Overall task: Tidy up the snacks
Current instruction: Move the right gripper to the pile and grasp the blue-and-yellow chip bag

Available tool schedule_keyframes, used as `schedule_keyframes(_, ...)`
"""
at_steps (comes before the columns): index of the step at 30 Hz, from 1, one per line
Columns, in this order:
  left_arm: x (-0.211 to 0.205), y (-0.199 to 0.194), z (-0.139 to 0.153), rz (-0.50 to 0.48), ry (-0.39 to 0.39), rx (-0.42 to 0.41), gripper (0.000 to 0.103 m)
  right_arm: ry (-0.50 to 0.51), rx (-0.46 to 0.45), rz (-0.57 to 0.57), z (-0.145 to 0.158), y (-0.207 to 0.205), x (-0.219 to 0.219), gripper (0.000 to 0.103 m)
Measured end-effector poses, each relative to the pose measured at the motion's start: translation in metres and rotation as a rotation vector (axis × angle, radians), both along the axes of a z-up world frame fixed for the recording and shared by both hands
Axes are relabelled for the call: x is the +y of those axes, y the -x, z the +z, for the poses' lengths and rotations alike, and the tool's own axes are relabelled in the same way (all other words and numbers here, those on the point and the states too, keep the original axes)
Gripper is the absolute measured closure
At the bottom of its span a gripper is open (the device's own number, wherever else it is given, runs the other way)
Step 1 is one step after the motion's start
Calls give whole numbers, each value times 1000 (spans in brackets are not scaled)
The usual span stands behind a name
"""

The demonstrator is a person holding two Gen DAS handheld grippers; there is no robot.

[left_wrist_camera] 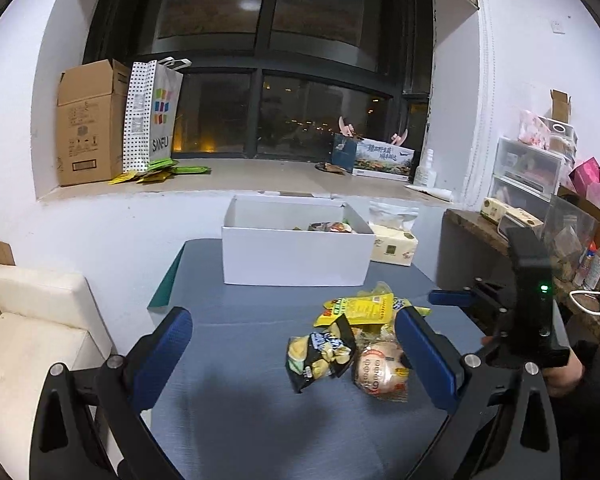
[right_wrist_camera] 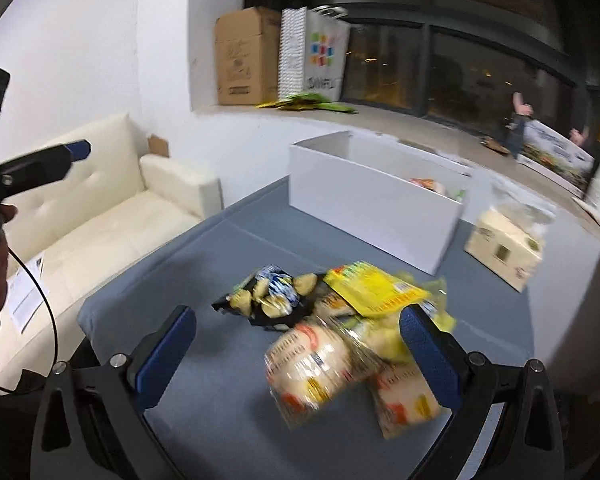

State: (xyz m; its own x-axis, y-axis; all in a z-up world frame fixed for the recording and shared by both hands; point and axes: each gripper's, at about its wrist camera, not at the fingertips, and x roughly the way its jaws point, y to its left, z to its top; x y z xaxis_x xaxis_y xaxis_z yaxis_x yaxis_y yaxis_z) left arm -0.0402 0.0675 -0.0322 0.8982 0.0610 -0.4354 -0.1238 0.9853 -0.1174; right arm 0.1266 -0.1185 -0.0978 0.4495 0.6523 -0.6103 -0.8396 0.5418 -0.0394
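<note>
Hovering over the snack pile (right_wrist_camera: 340, 320) on the grey table (right_wrist_camera: 220, 420), just in front of the white box (right_wrist_camera: 372, 208). Right gripper (right_wrist_camera: 296, 360) is spread wide and empty, straddling the round bun pack (right_wrist_camera: 316, 364); left gripper (left_wrist_camera: 296, 364) is also spread wide and empty, with the dark chip bag (left_wrist_camera: 320, 354) between its fingers. Box already contains a few packs. Risk: packs overlap, so closing on the bun pack could snag the yellow pouch (right_wrist_camera: 372, 288) lying across it and drag or drop it short of the box. Right view is motion-blurred, so exact contact is unclear.
</note>
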Motion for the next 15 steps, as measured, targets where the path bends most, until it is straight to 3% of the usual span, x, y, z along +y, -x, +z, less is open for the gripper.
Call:
schedule_keyframes(8,16,5,-3,32,17,0,0,143,-59,136,-15,-13,59,0)
schedule_keyframes(15,19,4,-9,35,24,20,0,265,0,229,-42,-33,105,0)
